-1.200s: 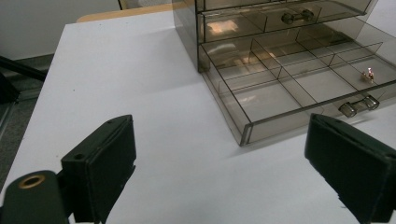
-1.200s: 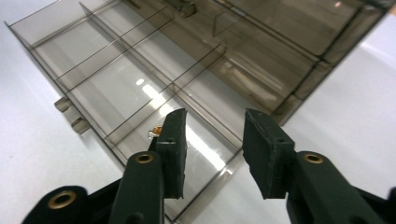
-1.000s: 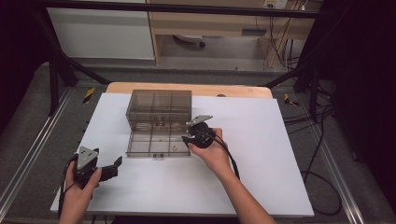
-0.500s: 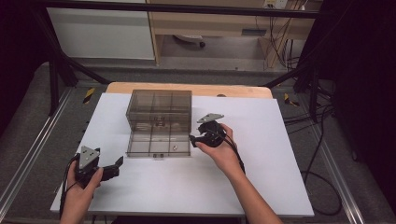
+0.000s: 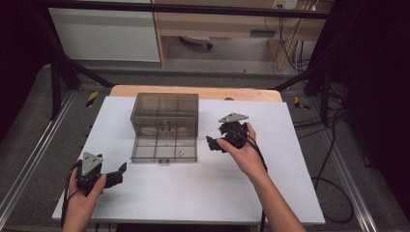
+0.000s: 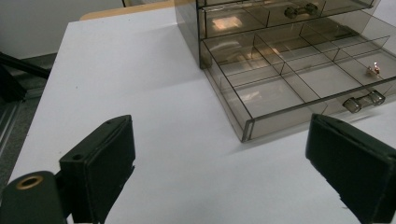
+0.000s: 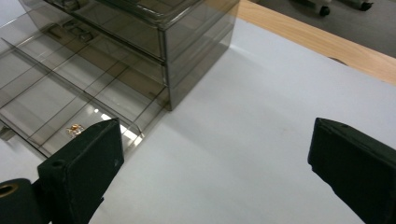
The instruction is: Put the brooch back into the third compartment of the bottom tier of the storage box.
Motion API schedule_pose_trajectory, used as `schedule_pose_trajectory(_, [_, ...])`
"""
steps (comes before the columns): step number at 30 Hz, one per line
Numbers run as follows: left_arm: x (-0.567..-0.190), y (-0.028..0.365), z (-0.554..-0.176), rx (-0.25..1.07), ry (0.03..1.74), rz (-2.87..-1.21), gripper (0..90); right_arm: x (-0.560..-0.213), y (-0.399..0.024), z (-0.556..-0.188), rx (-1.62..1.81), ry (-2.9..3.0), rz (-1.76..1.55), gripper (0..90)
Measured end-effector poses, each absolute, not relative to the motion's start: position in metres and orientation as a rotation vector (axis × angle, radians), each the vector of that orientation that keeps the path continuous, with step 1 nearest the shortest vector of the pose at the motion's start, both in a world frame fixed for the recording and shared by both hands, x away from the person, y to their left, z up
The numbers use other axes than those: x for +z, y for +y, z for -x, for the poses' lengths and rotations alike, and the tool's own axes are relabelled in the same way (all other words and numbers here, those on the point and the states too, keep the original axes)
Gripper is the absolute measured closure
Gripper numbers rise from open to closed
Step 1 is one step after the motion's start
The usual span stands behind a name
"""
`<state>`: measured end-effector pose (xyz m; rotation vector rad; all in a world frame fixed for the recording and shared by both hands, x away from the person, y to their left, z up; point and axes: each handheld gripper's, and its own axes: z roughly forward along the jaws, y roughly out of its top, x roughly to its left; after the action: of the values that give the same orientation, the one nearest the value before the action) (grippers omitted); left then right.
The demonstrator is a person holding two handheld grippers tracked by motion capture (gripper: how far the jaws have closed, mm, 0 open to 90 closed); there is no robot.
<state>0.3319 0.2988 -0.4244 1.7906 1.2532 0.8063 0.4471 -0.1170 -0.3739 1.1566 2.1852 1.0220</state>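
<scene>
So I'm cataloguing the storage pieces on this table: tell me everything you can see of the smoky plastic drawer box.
The drawer box is a small cabinet of translucent grey-brown plastic, standing upright on the white table near its far edge. Its bottom drawer is pulled fully out toward the person, divided by thin walls into compartments, with a clear handle on its front. One tiny item lies in a front compartment. A closed drawer above has a similar handle. Neither gripper touches it.

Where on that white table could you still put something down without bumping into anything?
Bare patches: the near strip between the left gripper and the person's right forearm, and the right side beyond the right gripper. It is crowded around the smoky drawer box and its pulled-out drawer.
</scene>
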Motion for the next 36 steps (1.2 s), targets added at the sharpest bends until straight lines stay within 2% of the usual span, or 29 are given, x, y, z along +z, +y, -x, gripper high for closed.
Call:
schedule_pose_trajectory(23, [-0.424, 0.300, -0.333, 0.799, 1.252, -1.785, 8.1, -0.363, -0.167, -0.442, 1.104, 2.109, -1.163, 4.8])
schedule_pose_trajectory(36, [-0.424, 0.301, -0.333, 0.783, 1.253, -1.784, 7.8, -0.381, -0.204, -0.433, 1.159, 2.059, -1.234, 5.1])
